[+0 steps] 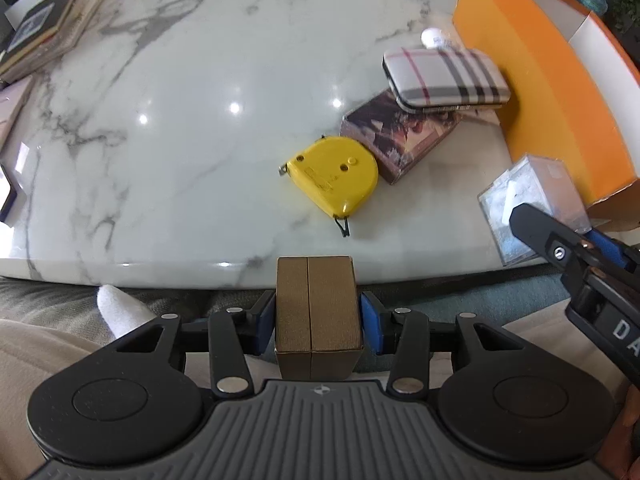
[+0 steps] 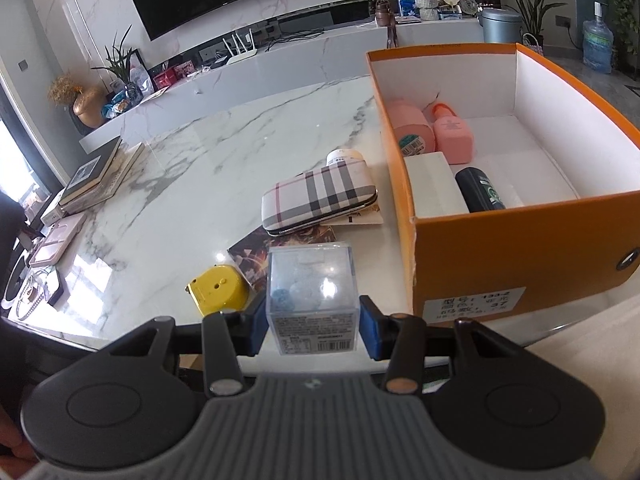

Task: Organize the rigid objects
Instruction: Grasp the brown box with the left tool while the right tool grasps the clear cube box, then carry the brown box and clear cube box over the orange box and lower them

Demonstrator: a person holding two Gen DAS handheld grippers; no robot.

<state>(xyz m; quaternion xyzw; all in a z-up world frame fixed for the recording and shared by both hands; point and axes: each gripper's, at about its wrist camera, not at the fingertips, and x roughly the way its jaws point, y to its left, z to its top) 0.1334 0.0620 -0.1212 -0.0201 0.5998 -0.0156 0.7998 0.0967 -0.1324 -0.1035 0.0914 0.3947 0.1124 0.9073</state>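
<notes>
My left gripper [image 1: 318,320] is shut on a small brown cardboard box [image 1: 316,300], held just off the marble table's near edge. My right gripper [image 2: 312,326] is shut on a clear plastic cube box [image 2: 310,284] with a barcode label, near the orange box's front corner. On the table lie a yellow tape measure [image 1: 334,178], a patterned flat box [image 1: 396,136] and a plaid case [image 1: 444,76] resting on it. A white-capped bottle [image 2: 344,157] lies behind the case. The open orange box [image 2: 500,240] holds two pink bottles [image 2: 452,134], a dark can [image 2: 480,190] and a white box [image 2: 434,182].
A stack of books [image 1: 40,36] sits at the table's far left, with a pink case [image 2: 56,242] near it. The table's front edge [image 1: 160,272] runs just ahead of my left gripper. A person's leg and white sock [image 1: 120,308] lie below it.
</notes>
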